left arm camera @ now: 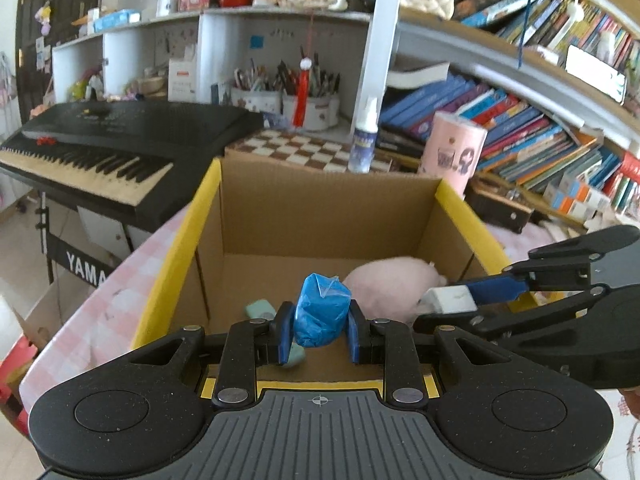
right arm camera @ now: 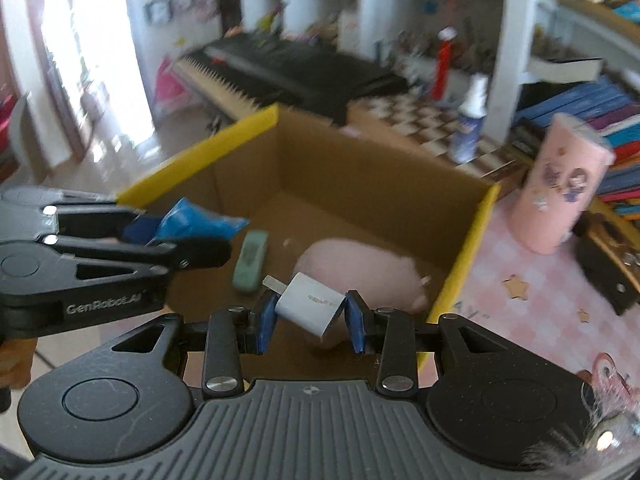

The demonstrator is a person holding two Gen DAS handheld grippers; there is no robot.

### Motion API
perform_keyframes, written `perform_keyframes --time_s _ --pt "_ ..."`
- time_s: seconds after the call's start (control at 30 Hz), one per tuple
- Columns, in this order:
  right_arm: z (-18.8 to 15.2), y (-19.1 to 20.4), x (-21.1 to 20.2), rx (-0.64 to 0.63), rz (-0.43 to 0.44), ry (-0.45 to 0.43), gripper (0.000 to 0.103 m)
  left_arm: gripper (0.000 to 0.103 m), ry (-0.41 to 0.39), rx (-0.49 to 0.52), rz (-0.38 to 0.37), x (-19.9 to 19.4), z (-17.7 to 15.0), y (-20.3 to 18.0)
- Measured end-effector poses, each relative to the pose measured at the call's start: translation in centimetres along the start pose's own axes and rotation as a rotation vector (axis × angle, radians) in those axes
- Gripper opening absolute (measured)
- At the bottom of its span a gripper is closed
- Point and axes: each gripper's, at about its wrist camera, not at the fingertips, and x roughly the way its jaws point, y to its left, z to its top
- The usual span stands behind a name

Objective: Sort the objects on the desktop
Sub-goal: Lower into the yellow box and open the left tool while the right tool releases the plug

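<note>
A: Tongs first, please. What does each pair hold?

B: The left gripper (left arm camera: 320,326) is clamped narrow on a crumpled blue plastic bundle (left arm camera: 321,311), its blue pads pressing both sides. The right gripper (right arm camera: 311,322) is clamped on a small white charger plug (right arm camera: 310,306), tilted between the pads, metal prongs pointing up and to the left.

A: Where are they relative to each other?

B: Side by side, near but apart. From the left wrist view, the right gripper reaches in from the right edge; from the right wrist view, the left one enters from the left.

A: What lies beyond the tips?

B: An open cardboard box (left arm camera: 328,200) with yellow-edged flaps, directly ahead of and below both pairs. Inside it, a pink plush toy (left arm camera: 390,284) lies just past the right tongs, and a pale green remote (right arm camera: 250,262) lies on the box floor between the two pairs.

A: Anything outside the box?

B: A pink cylinder (right arm camera: 560,196) stands to the right of it on a pink checked cloth (right arm camera: 532,292). A black keyboard (left arm camera: 120,140) sits beyond, to the left.
</note>
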Motion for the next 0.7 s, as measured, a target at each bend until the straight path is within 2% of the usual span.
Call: perform_keyframes --time_s 0.17,0.4,0.53,0.7 --pt "0.4 -0.1 1.3 -0.065 0.003 0.035 0.034 0.025 0.017 0.014 0.015 0.7 0.1 -0.7" --pt "1.1 -0.8 2.1 -0.093 0.097 0.088 0.034 0.022 0.040 0.037 0.036 1.4 0.0 -1.0" --pt "1.3 -1.0 2.4 -0.091 0.119 0.098 0.034 0.022 0.044 0.039 0.039 1.6 0.0 -1.1" --pt "1.2 -0.9 2.3 -0.082 0.112 0.079 0.035 0.029 0.029 0.032 0.063 1.2 -0.1 -1.0"
